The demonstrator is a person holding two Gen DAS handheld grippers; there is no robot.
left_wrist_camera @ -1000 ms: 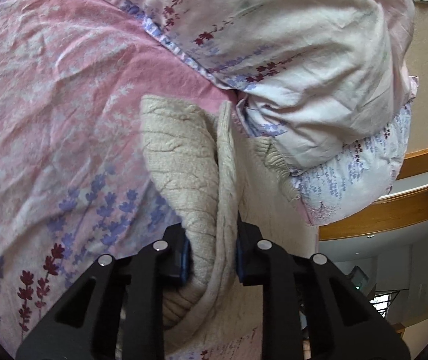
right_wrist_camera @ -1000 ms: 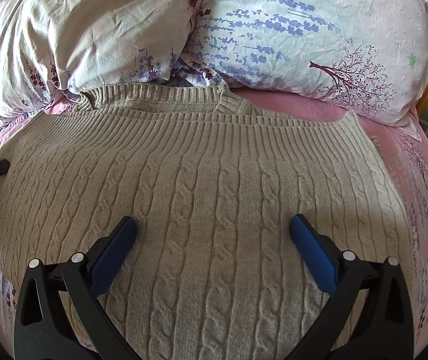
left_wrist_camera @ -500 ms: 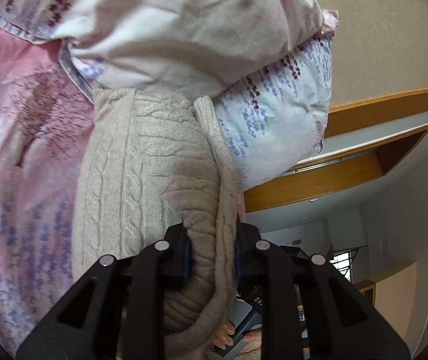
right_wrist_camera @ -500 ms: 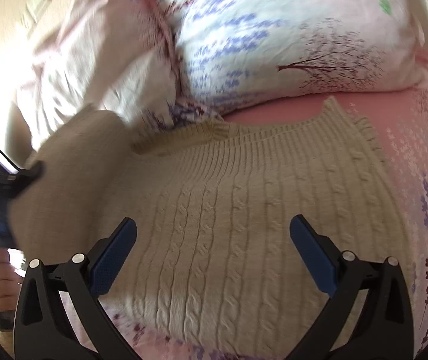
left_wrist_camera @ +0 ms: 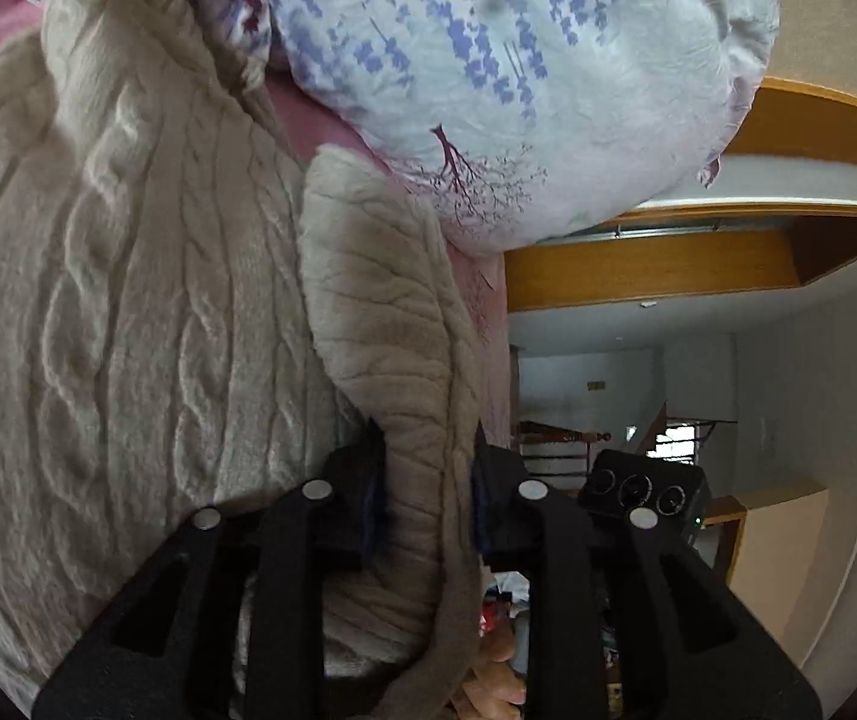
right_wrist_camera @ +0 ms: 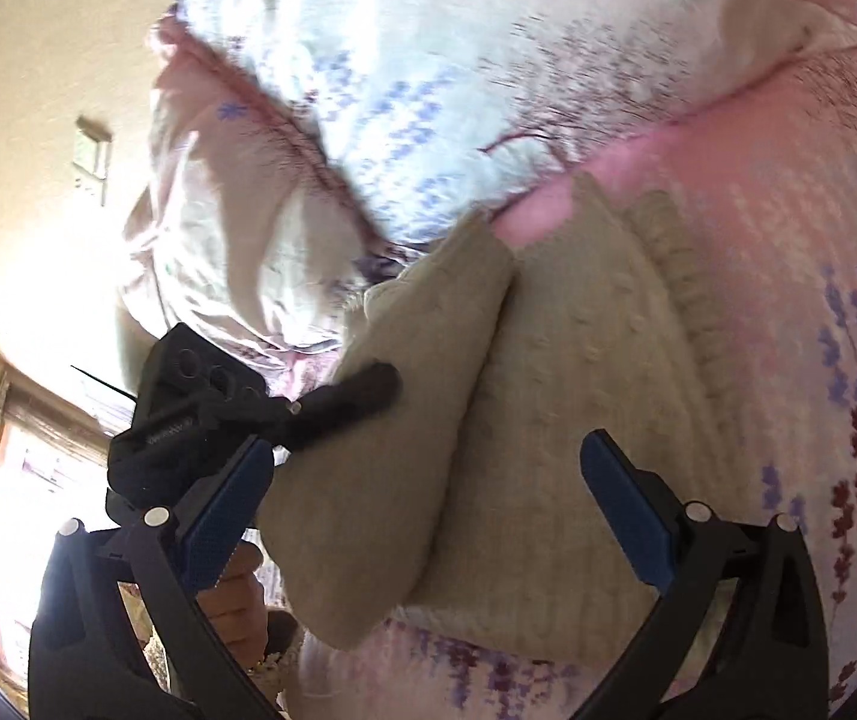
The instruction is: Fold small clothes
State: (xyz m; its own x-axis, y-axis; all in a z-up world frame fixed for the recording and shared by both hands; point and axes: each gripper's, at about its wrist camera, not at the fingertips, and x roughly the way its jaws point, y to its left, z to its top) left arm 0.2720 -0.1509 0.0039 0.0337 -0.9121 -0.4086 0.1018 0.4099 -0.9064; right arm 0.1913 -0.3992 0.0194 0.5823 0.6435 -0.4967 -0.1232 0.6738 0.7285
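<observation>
A beige cable-knit sweater (left_wrist_camera: 128,276) lies on a pink flowered bedspread (right_wrist_camera: 788,276). My left gripper (left_wrist_camera: 425,498) is shut on the sweater's side edge and holds that flap (left_wrist_camera: 386,312) lifted over the sweater's body. In the right wrist view the left gripper (right_wrist_camera: 362,390) shows at the left, with the raised flap (right_wrist_camera: 404,420) folded toward the middle of the sweater (right_wrist_camera: 578,396). My right gripper (right_wrist_camera: 428,510) is open and empty, hovering above the sweater's lower part.
Two flowered pillows (left_wrist_camera: 518,60) lie at the head of the bed, touching the sweater's neck end. A wooden headboard (left_wrist_camera: 668,264) and the room beyond show at the right. A bright window (right_wrist_camera: 26,480) is at the left.
My left gripper has carried the sweater's edge up and across over the body, making a fold. My right gripper has stayed open and swung its view to the left.
</observation>
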